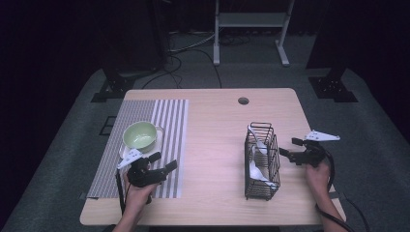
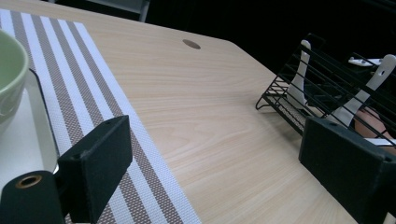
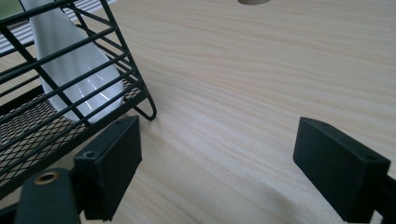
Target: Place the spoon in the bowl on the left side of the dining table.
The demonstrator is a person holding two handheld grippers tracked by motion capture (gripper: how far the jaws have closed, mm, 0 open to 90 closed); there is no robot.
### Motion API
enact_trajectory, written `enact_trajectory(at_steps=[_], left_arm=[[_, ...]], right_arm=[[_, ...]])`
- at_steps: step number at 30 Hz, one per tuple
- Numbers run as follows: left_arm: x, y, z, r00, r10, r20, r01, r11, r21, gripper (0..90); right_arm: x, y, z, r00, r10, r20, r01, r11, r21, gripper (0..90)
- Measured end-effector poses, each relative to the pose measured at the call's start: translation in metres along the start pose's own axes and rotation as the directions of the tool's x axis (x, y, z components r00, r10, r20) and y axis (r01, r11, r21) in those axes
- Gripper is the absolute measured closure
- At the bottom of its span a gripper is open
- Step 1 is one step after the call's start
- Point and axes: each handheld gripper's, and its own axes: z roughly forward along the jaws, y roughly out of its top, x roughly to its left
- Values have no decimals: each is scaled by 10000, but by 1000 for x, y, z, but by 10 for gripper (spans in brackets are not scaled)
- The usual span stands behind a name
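Left claw (image 1: 162,162) is hovering wide and empty over the striped mat (image 1: 167,121); right claw (image 1: 289,147) is gaping empty, seemingly just beside the wire basket (image 1: 261,162).

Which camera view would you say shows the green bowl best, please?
The high view: the whole green bowl shows, sitting on a tray on the striped mat. The left gripper view catches just its rim at the left edge; the right gripper view faces the wire basket.

Open left claw (image 2: 224,154) over striped mat (image 2: 93,93), green bowl (image 2: 9,74) left, wire basket (image 2: 327,84) right.
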Motion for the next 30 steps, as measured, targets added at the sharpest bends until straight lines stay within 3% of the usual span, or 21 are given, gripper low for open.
enact_trajectory(at_steps=[16,18,30], left_arm=[[-17,10,12,9986,157,499,-177,9991,390,87],[-21,12,15,9966,-147,806,107,9987,508,87],[-40,23,30,9916,485,1202,-566,9963,653,87]], right_arm=[[0,0,0,10000,-39,-55,39,10000,-19,142],[0,0,0,10000,-44,-50,44,10000,-10,142],[0,0,0,10000,-59,-24,59,10000,10,142]])
